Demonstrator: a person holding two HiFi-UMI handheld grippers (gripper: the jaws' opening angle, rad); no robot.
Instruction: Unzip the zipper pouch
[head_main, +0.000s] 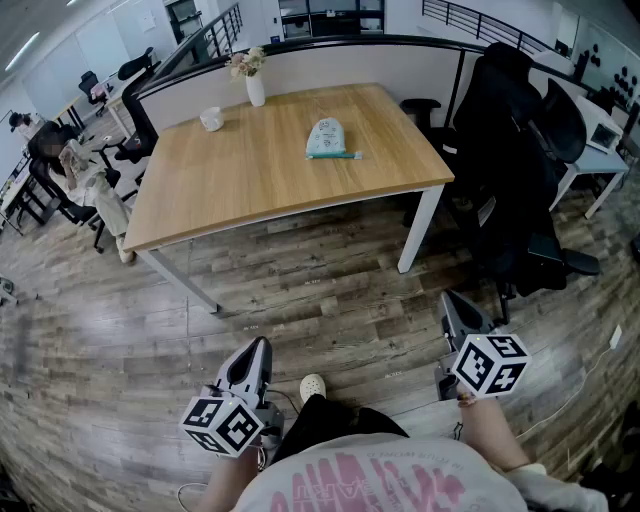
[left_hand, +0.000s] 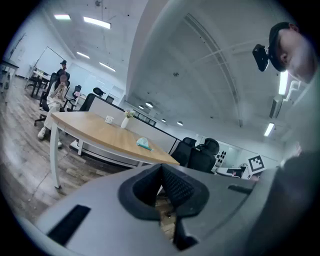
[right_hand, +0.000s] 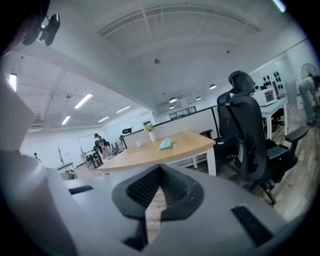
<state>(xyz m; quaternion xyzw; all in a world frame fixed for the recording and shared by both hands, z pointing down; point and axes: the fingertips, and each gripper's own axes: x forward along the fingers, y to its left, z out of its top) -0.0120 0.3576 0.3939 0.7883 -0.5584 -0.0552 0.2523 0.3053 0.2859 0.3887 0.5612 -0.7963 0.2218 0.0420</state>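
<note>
Zipper pouch (head_main: 327, 138) lies flat on the wooden table (head_main: 250, 180), toward its far right part, with a teal strip along its near edge; it is too small from here to say whether the zip is shut, but I judge nothing has been started; a white vase (head_main: 255, 88) with flowers and a small cup (head_main: 211, 119) stand farther back on the left, well apart from it; my left gripper (head_main: 257, 348) and my right gripper (head_main: 450, 300) hang low by my body over the floor, well short of the table, both clenched on nothing; everything is left to do: approach, pin the pouch, take the pull, draw it along
</note>
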